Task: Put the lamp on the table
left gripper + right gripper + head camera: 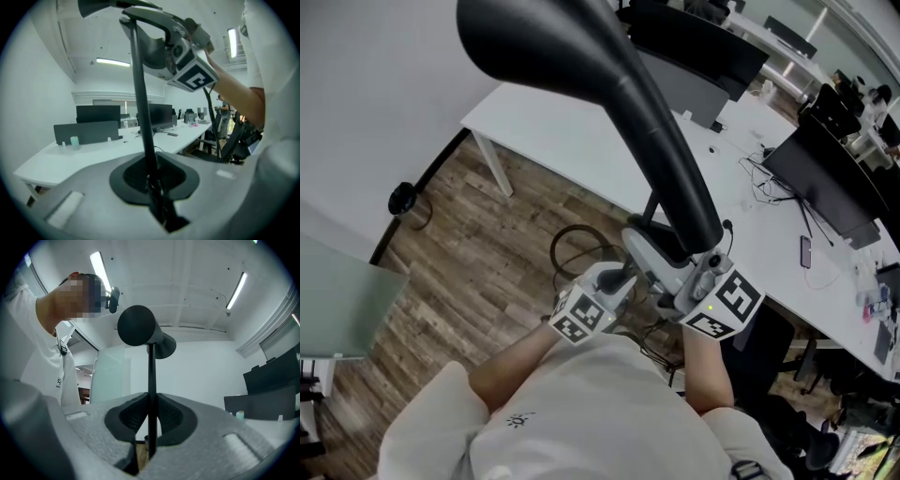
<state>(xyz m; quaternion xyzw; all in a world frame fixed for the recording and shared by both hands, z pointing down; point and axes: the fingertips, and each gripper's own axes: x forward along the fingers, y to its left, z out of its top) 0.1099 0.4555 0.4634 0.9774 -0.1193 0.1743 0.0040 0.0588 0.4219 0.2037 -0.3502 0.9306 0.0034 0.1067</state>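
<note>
One black lamp w/ bulbous head & thin stem, held up in air over wood-plank floor, not on the 1 long white tabletop just beside. 2 claws: left claw & right claw, each clamped narrow on the stem, right nearer the head.

We are looking at an open-plan office. Long white worktops are carrying dark monitors, and strip lights are glowing overhead.

Wood-plank floor, long white desks, dark monitors, ceiling strip lights, pale wall
</note>
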